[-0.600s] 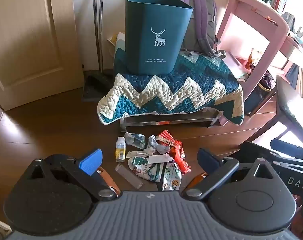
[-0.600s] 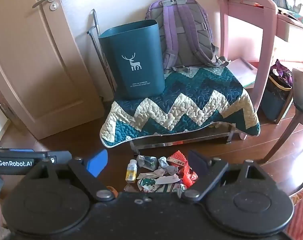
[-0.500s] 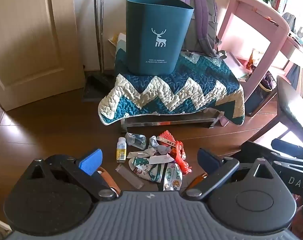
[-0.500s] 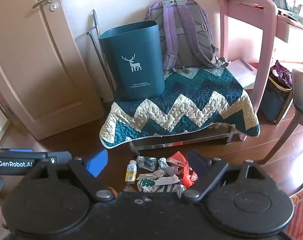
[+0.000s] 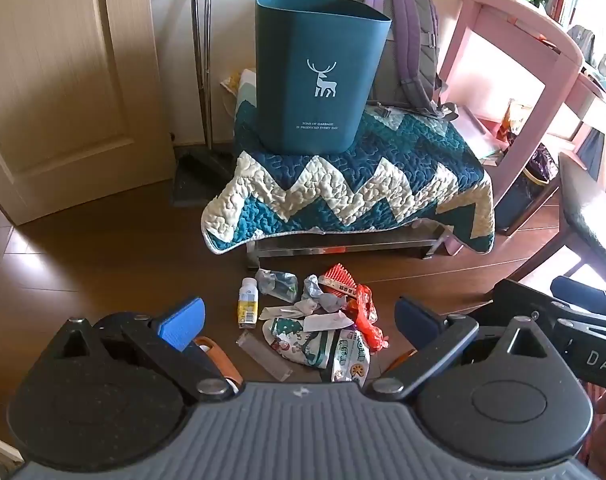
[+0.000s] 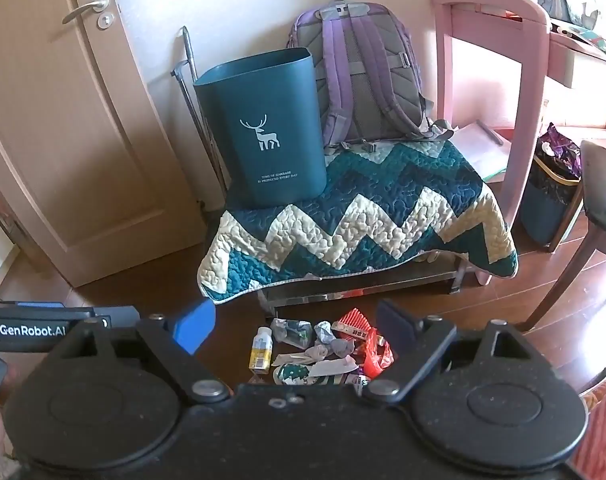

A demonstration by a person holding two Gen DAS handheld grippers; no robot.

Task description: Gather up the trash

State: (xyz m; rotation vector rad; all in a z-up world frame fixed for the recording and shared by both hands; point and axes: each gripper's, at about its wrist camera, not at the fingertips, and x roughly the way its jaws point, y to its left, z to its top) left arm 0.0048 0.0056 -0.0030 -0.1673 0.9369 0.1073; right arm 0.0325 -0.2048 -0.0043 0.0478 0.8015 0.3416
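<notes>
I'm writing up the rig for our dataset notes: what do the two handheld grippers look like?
The left gripper has a ribbed grey body, black linkage arms on round black housings, one bright-blue finger pad and one navy, and orange parts beneath. The right gripper is all black, with matching blue and navy pads. A side bar reads "GenRobot.AI".

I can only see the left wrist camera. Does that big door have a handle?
Observer: Yes. The right wrist view shows a silver lever door handle high on the door, with a small round lock below it.
Child: Is my other gripper holding anything?
Observer: No. The right gripper is open, its jaws wide apart and empty. The trash pile lies on the floor beyond it.
</notes>
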